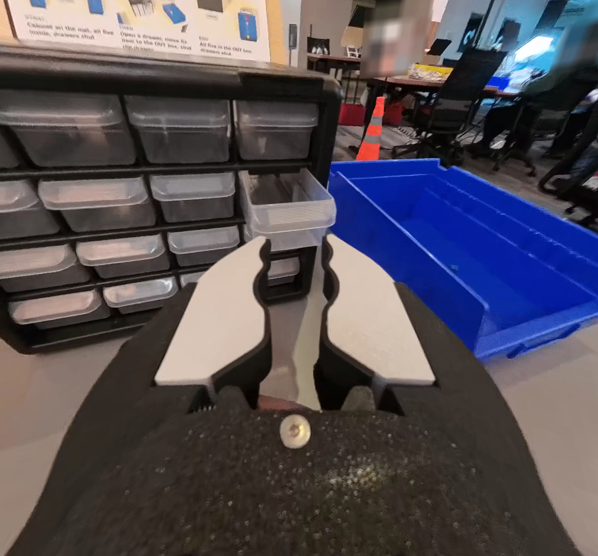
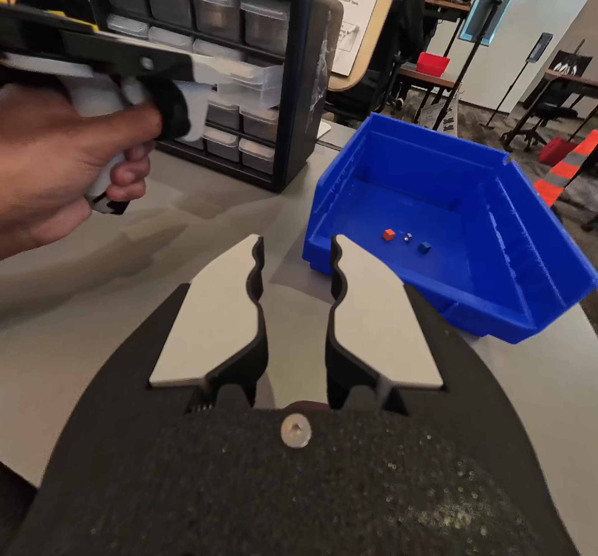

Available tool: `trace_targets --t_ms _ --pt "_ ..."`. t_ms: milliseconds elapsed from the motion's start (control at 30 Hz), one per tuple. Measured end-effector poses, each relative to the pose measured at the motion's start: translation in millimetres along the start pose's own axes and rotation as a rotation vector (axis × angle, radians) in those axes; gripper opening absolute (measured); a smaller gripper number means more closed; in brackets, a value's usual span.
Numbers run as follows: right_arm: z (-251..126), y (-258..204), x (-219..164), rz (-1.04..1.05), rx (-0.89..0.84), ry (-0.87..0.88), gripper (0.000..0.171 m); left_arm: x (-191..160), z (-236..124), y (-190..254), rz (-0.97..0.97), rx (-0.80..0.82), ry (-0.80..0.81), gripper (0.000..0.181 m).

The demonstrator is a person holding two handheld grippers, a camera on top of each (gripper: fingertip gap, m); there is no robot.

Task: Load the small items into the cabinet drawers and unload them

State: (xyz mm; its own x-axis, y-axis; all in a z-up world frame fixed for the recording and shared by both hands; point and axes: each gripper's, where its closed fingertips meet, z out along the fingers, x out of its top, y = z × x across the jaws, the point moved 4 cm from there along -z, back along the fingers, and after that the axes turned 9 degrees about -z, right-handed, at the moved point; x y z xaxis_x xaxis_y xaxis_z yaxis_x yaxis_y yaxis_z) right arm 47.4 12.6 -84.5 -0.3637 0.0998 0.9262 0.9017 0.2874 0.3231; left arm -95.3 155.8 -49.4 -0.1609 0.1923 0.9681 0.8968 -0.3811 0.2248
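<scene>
Drawer (image 1: 288,207) stands pulled out; we square the left hand-held gripper (image 1: 294,243), released, on its front; right hand-held gripper (image 2: 296,241) released, idle.

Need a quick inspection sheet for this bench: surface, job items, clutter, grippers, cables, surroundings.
Surface: grey table, bare between units.
Job's things: black drawer cabinet; one clear drawer pulled out, looks empty. Blue bin holds red cube, blue cube, small metal piece.
Clutter: nothing seen.
Grippers: left gripper open, below the drawer; right gripper open, empty.
Cables: nothing seen.
Surroundings: instruction poster, orange cone, chairs, desks.
</scene>
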Motion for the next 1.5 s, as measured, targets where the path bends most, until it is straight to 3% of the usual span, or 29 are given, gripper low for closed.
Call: trace_targets --t_ms 167,667,967,1167,1300,1500 --pt "3.7 -9.2 -1.8 0.045 0.055 0.022 0.036 -8.6 24.7 4.8 0.123 0.121 -0.053 0.023" --pt "-4.5 5.6 -1.7 0.080 0.065 0.049 0.036 -4.5 73.3 -9.0 0.104 0.180 -0.076 0.028" --pt "-3.5 2.9 -2.4 0.072 0.082 0.040 0.036 -7.2 73.6 -6.1 0.134 0.150 -0.080 0.032" --pt "-3.7 4.5 -3.6 0.077 0.085 0.035 0.035 -34.0 49.3 -18.8 0.199 0.062 -0.167 0.039" --pt "-2.3 4.2 -5.2 0.085 0.095 0.027 0.035 -55.7 42.4 -25.5 0.413 -0.036 -0.234 0.041" --pt "1.2 2.8 -4.4 0.075 0.101 0.024 0.035 -57.0 51.1 -35.7 1.054 0.046 -0.087 0.035"
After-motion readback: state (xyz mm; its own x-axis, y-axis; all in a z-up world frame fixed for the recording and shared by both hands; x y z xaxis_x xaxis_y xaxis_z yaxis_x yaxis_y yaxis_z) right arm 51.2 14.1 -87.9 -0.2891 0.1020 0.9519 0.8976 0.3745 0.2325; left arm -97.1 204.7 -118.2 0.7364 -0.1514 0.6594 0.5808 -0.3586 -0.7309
